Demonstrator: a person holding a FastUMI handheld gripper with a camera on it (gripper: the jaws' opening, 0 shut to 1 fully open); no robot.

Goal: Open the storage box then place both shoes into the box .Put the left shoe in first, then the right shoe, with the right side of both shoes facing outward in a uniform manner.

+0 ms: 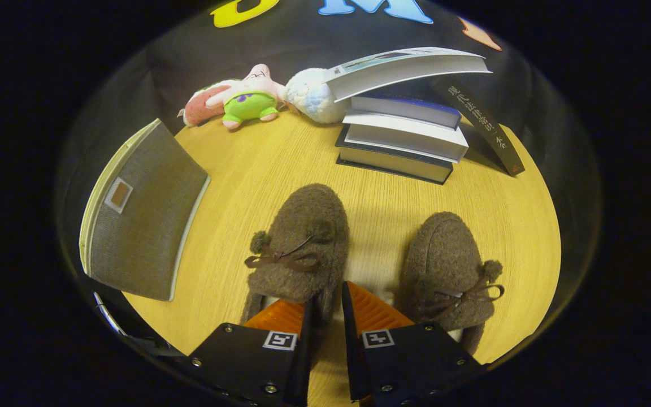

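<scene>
Between your gripper (325,305) fingers sits the near rim of the left shoe (297,249), seemingly pinched; the right shoe (450,271) lies just beside. Storage box (142,217) stands open, far left: lift and carry there.

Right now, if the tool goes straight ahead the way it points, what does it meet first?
Likely the left brown shoe: the tool, nearly closed, seems to straddle its right edge already. Bare table lies beyond, then the book stack. Depth is uncertain.

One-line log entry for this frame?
gripper: nearly shut on left shoe edge | right shoe: on table | box: open
</scene>
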